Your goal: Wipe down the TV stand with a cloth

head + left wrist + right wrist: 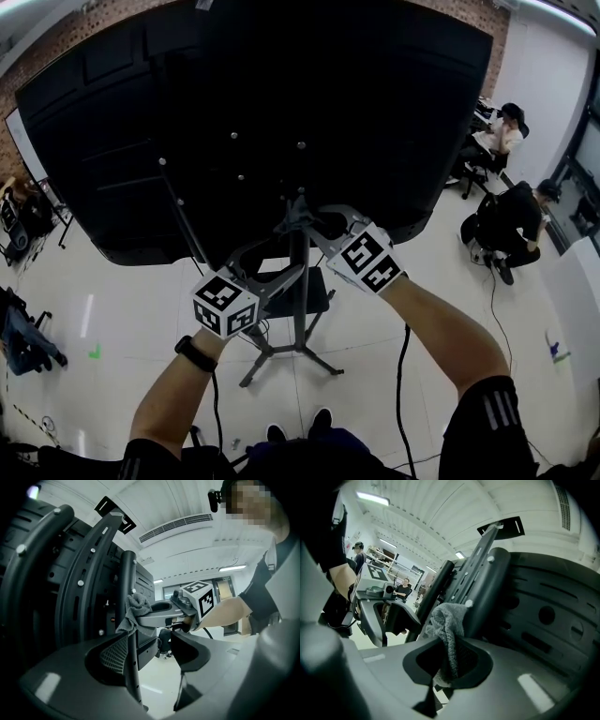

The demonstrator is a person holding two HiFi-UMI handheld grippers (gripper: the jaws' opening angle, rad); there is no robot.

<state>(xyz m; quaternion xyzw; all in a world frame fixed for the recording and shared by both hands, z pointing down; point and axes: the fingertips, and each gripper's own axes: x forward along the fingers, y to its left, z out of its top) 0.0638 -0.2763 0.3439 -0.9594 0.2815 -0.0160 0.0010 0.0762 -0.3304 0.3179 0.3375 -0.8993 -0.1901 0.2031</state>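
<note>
- The right tool [443, 665] is clamped shut on the grey cloth [449, 620], whose bunched end lies against the TV stand [485, 588], on its upright bracket.
- A good wipe probably means pressing the cloth flat and running it along the metal, with the bare jaws kept off it.
- The left tool [153, 641] gapes empty nearby.
- Only the head view shows the stand's splayed base [298, 352]; the gripper views show the cloth's contact.

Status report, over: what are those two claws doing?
Right gripper shut on cloth, against stand pole. Left gripper open, beside pole. Nothing blocking.
</note>
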